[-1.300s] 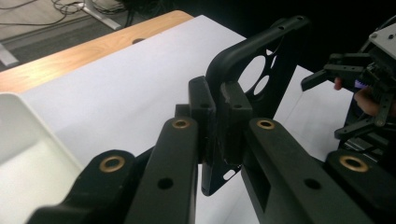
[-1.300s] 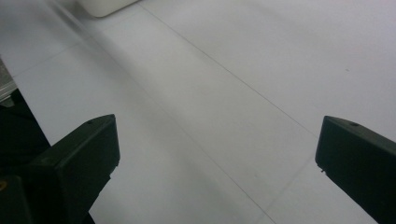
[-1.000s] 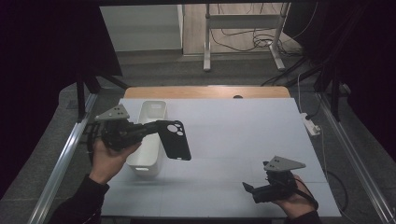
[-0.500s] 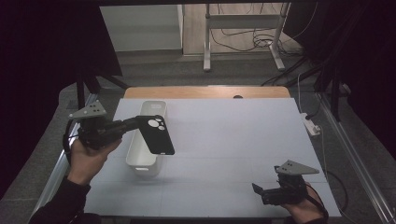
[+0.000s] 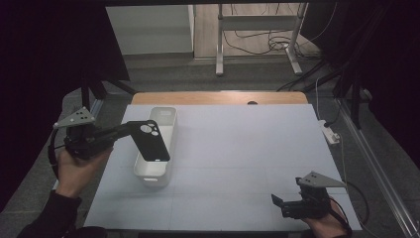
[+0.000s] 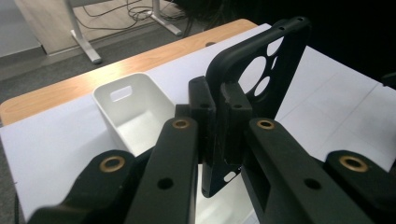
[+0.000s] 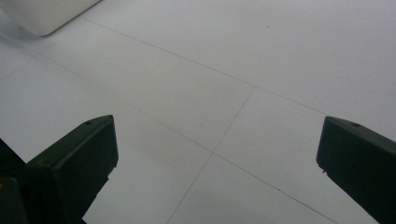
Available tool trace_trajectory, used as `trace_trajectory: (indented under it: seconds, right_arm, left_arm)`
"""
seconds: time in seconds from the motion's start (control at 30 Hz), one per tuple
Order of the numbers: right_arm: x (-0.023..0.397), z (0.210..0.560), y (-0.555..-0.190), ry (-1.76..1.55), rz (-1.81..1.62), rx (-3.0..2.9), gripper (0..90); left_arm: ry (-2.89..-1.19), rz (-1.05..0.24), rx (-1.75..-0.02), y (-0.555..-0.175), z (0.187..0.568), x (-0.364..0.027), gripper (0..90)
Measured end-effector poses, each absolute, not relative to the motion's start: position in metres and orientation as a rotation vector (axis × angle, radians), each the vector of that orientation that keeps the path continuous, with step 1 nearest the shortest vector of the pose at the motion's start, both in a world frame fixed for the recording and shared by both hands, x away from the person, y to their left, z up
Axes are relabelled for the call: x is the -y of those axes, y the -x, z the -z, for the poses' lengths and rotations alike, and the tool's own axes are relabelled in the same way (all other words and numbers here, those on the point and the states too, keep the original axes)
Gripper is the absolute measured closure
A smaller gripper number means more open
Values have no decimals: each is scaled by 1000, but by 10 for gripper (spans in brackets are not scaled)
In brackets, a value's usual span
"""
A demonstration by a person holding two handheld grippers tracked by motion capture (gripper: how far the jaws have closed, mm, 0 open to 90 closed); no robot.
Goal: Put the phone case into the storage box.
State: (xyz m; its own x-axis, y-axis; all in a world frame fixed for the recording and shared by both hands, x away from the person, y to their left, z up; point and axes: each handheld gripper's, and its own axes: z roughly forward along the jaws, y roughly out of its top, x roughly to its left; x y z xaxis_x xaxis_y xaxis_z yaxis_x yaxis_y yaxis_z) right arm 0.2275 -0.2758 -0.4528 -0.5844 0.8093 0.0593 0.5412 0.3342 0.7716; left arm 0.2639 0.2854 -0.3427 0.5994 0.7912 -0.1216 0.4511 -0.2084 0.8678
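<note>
So the black phone case (image 5: 150, 141) is pinched between the jaws of the left gripper (image 5: 130, 130), clamped tight on one edge near the camera-cutout end, as can be seen close up in the left gripper view (image 6: 261, 74). It's held in the air right over the white bin (image 5: 157, 144), which sits on the left part of the white table (image 5: 247, 148). The case's long axis runs from far-left down to near-right in the high view, cutouts at the far end, plain end pointed toward the near end of the bin. The bin's long axis runs near to far, so the two are only roughly lined up. What probably matters next: the case lies straight above the bin. The right gripper (image 5: 278, 204) is parked well apart at the near right corner, jaws spread wide, nothing held.
</note>
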Motion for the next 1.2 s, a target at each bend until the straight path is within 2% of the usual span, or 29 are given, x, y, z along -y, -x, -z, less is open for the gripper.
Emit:
trace_trajectory:
  seconds: [1.2]
  right_arm:
    - [275, 454, -229, -1200, -1108, -2291, 0]
  left_arm:
    - [-1873, -450, -1093, -302, 386, -288, 850]
